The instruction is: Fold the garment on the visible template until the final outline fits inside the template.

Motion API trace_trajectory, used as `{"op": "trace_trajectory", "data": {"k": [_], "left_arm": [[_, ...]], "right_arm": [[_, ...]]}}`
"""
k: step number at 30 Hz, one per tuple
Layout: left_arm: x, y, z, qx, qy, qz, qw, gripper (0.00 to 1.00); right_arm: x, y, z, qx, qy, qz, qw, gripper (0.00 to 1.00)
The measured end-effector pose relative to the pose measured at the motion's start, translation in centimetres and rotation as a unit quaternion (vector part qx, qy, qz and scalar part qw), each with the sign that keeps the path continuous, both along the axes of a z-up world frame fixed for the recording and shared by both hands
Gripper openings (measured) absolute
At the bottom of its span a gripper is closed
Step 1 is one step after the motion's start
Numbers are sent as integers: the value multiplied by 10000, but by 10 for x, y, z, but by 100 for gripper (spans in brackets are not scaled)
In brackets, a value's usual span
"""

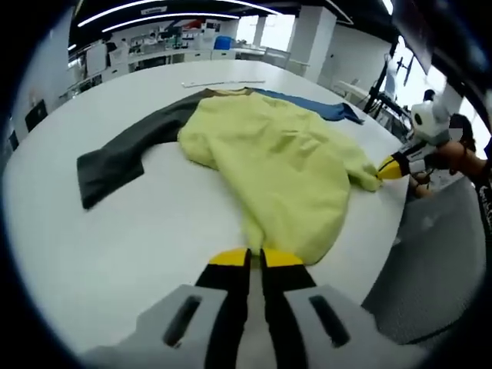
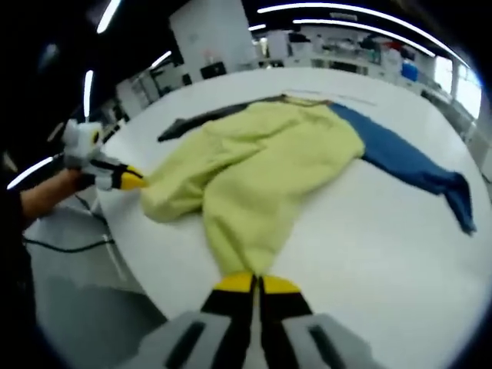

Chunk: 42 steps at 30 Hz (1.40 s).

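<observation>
The left gripper (image 1: pixel 254 257) is seen at the bottom of the left gripper view with its yellow-tipped jaws drawn together on the near edge of the yellow garment (image 1: pixel 280 165); only a thin dark slit is left between them, and the cloth is pinched at the tips. In the right gripper view this same tool (image 2: pixel 132 181) enters from the left, held in a hand (image 2: pixel 54 196), its tip closed on another part of the garment's edge near the table rim.

The right gripper (image 2: pixel 254 283) is shown likewise — jaws pressed close, yellow tips meeting on the nearest fold of the yellow garment (image 2: pixel 261 165). In the left gripper view it (image 1: pixel 390 167) comes in from the right, its tip touching the garment's corner beside the table edge.

The garment is spread, rumpled, across the middle of a white table (image 1: pixel 154 246), stretched between the two grippers. From under it a dark grey sleeve (image 1: pixel 123 150) is extended to one side and a blue sleeve (image 1: pixel 327 108) to the other; in the right gripper view the blue sleeve (image 2: pixel 415 165) is laid out long across the white table (image 2: pixel 369 261), and the grey sleeve (image 2: pixel 207 115) is glimpsed beyond the yellow cloth. Whether these belong to one garment or to several cannot be told. A thin pale line (image 1: pixel 223 83) is marked on the table beyond the clothes.

Behind the table — shelves, pillars and strip lights of a large room, blurred.
</observation>
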State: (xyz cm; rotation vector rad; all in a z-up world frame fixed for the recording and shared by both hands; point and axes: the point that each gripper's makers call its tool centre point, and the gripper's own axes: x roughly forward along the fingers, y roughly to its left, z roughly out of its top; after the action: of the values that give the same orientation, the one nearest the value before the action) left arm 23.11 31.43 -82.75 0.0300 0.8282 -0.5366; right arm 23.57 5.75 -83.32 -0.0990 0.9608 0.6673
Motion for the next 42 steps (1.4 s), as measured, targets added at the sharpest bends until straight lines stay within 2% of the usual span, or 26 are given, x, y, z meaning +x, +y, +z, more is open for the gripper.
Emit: {"op": "trace_trajectory", "data": {"k": [5, 11, 13, 17, 23, 26, 34, 39, 42], "left_arm": [[-7, -4, 12, -88, -5, 123, 9999, 2], [-9, 6, 13, -217, 105, 527, 9983, 2], [-11, 4, 17, -313, 80, 573, 9978, 2], [-11, 8, 18, -297, 93, 625, 9976, 2], [-11, 13, 18, -340, 164, 749, 9965, 2], [-13, 13, 18, -353, 226, 790, 9960, 2], [-13, 15, 26, -431, 286, 913, 9945, 2], [-13, 22, 22, -355, 359, 970, 9940, 2], [-13, 22, 23, -417, 381, 994, 9934, 2]], "right_arm": [[3, -12, 7, 56, -37, -148, 9999, 0], [1, -21, 14, 107, -26, -254, 9996, 0], [0, -25, 16, 127, -22, -304, 9995, 0], [-2, -33, 22, 147, -12, -407, 9991, 0], [-4, -44, 22, 150, 60, -590, 9981, 0], [-8, -50, 23, 88, 66, -724, 9973, 0], [-3, -64, 29, -178, -182, -890, 9957, 0], [-4, -73, 26, -280, -137, -962, 9949, 0], [-2, -77, 27, -216, -138, -1083, 9938, 0]]}}
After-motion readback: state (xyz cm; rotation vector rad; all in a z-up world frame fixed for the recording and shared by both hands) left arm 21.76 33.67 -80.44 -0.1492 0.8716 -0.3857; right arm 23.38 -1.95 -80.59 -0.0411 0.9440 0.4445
